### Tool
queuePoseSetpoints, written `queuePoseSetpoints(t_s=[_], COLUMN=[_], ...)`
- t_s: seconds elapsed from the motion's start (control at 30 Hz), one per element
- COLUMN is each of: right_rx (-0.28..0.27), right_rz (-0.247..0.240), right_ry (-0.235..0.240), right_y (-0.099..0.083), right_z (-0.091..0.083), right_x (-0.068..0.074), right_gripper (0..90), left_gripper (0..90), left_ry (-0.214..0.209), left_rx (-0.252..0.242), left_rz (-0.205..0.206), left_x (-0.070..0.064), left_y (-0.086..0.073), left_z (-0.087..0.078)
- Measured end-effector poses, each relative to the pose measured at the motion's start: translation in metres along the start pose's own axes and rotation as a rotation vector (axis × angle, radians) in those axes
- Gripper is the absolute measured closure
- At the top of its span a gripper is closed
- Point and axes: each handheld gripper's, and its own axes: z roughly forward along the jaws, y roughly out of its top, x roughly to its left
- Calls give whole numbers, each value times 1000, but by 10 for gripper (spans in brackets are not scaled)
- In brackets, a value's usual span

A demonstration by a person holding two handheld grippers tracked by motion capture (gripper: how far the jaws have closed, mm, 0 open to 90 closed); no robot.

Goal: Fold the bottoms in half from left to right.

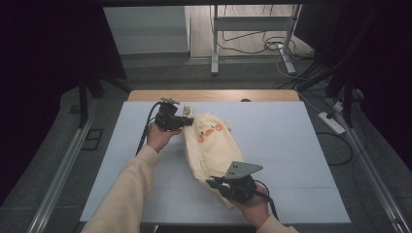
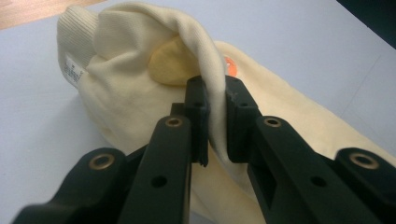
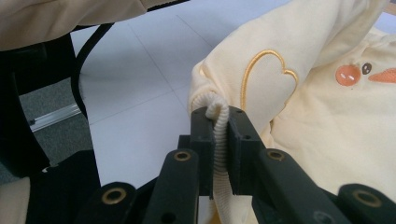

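A pale yellow sweatshirt (image 1: pixel 214 145) with an orange duck print lies bunched in the middle of the white table (image 1: pixel 291 141). My left gripper (image 1: pixel 187 121) is at its far left end, shut on a fold of the sweatshirt (image 2: pixel 212 88) near the ribbed collar. My right gripper (image 1: pixel 216 183) is at the near end, shut on the ribbed hem (image 3: pixel 219 135). An embroidered heart outline (image 3: pixel 266 74) and the duck face (image 3: pixel 369 72) show in the right gripper view.
The table's wooden far edge (image 1: pixel 214 95) borders the white top. A metal stand (image 1: pixel 252 39) and cables lie on the floor beyond. A power strip (image 1: pixel 332 123) sits on the floor to the right.
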Motion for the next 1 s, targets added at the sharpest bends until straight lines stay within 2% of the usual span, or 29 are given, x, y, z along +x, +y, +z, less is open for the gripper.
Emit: queuePoseSetpoints(t_s=[0.37, 0.7, 1.0], right_rx=[-1, 6, 8], right_rz=[0, 7, 32], right_ry=[-9, -24, -44], right_y=[-2, -8, -15], right_z=[-7, -15, -29], right_x=[-4, -6, -13], right_gripper=[822, 824, 826], left_gripper=[810, 808, 807], left_ry=[5, -2, -9], left_rx=[3, 13, 19], left_rz=[2, 12, 22], left_x=[-3, -9, -16], left_y=[1, 7, 11], left_z=[3, 13, 23])
